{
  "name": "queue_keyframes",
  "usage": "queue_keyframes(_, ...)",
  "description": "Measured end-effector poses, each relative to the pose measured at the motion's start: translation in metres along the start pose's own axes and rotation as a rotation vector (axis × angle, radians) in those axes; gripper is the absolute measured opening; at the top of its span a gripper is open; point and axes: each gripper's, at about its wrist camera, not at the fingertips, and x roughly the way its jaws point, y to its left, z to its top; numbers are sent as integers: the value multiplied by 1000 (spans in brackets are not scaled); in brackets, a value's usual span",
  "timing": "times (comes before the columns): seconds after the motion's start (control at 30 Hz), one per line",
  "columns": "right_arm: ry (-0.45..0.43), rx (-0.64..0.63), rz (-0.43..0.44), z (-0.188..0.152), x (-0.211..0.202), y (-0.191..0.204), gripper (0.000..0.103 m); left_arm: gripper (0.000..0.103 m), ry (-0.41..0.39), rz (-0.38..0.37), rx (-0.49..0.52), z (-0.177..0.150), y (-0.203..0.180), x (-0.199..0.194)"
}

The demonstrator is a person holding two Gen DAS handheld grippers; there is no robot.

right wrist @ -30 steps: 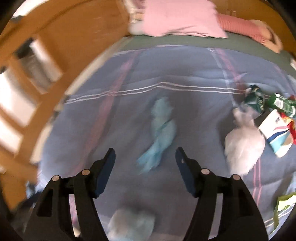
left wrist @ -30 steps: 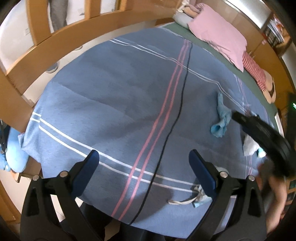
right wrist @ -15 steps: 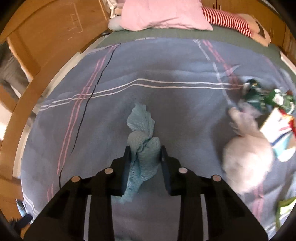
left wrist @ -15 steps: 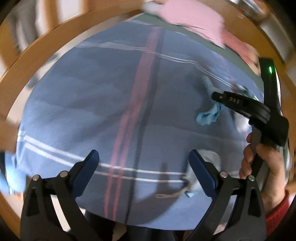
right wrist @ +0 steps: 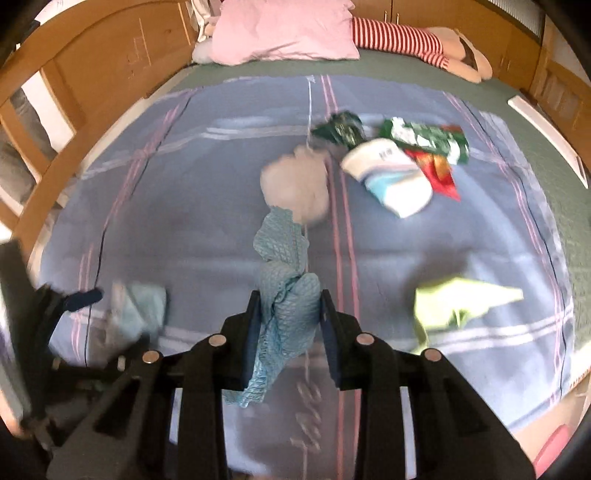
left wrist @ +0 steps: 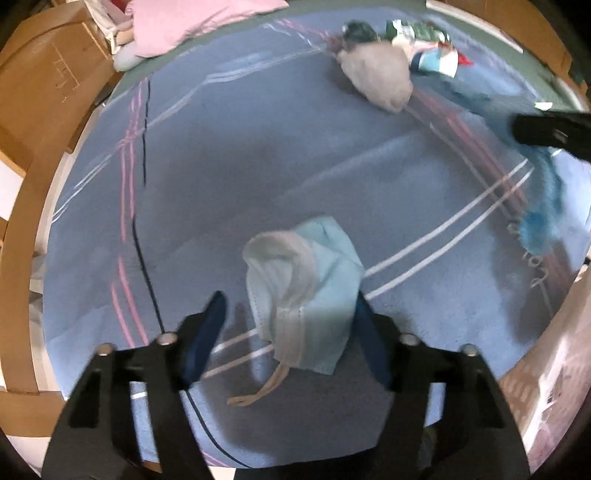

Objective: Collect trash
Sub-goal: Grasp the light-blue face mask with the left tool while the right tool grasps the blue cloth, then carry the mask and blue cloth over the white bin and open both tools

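A crumpled light-blue face mask [left wrist: 303,288] with a loose ear loop lies on the blue striped blanket [left wrist: 221,177]. My left gripper [left wrist: 288,325] is open, its jaws on either side of the mask's near end. My right gripper [right wrist: 290,317] is shut on a blue quilted cloth [right wrist: 284,291] and holds it above the blanket; the cloth also shows hanging at the right of the left wrist view [left wrist: 543,206]. The mask shows blurred at the left of the right wrist view [right wrist: 136,310].
A grey-white wad [right wrist: 295,184], green wrappers [right wrist: 424,140], a white-and-blue packet [right wrist: 391,177] and a yellow-green wrapper [right wrist: 458,302] lie on the blanket. A pink pillow [right wrist: 280,33] and striped plush toy [right wrist: 402,40] sit at the bed's head. Wooden bed rails [right wrist: 74,92] surround it.
My right gripper lifted the blue cloth off the blanket and drew back. My left gripper swung right and moved down over the face mask, jaws narrower than before.
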Motion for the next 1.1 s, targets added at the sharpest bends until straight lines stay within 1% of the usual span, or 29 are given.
queue_keyframes(0.03, 6, 3, 6, -7, -2, -2, 32, 58, 7, -21, -2, 1, 1, 3)
queue_keyframes(0.07, 10, 4, 8, -15, -6, -4, 32, 46, 11, -45, -5, 1, 2, 5)
queue_keyframes(0.1, 9, 5, 9, -18, -7, -6, 32, 40, 11, -74, -7, 1, 3, 5)
queue_keyframes(0.13, 8, 6, 10, -21, -8, -5, 32, 31, 7, -94, -4, 1, 4, 5)
queue_keyframes(0.17, 6, 6, 12, -25, -10, -6, 32, 25, 2, -91, 2, 0, 4, 3)
queue_keyframes(0.2, 0, 9, 16, -28, -13, -7, 32, 22, -1, -87, 6, 0, 4, 3)
queue_keyframes(0.3, -19, 17, 14, -37, -20, -9, 32, 18, -5, -82, 2, -1, 7, 2)
queue_keyframes(0.4, -42, 18, 2, -42, -29, -9, 32, 17, -20, -60, -22, -4, 9, -4)
queue_keyframes(0.5, -67, 15, -17, -45, -39, -10, 32, 16, -61, -15, -36, -4, 14, -15)
queue_keyframes(0.57, -81, 13, -32, -45, -45, -12, 32, 16, -100, 18, -55, -6, 18, -29)
queue_keyframes(0.6, -87, 16, -33, -46, -50, -14, 32, 16, -117, 30, -73, -9, 21, -38)
queue_keyframes(0.67, -104, 25, -18, -50, -61, -18, 32, 16, -166, 43, -151, -10, 25, -63)
queue_keyframes(0.77, -125, 36, -11, -56, -71, -24, 32, 16, -247, 17, -231, -19, 15, -102)
queue_keyframes(0.83, -138, 60, 10, -64, -82, -31, 32, 16, -293, -27, -259, -29, 0, -123)
queue_keyframes(0.9, -149, 75, 30, -71, -92, -36, 32, 16, -308, -50, -258, -39, -16, -135)
queue_keyframes(0.97, -164, 79, 50, -85, -107, -42, 32, 16, -319, -65, -238, -53, -35, -145)
queue_keyframes(1.1, -165, 57, 45, -111, -121, -47, 32, 16, -317, -67, -196, -74, -70, -159)
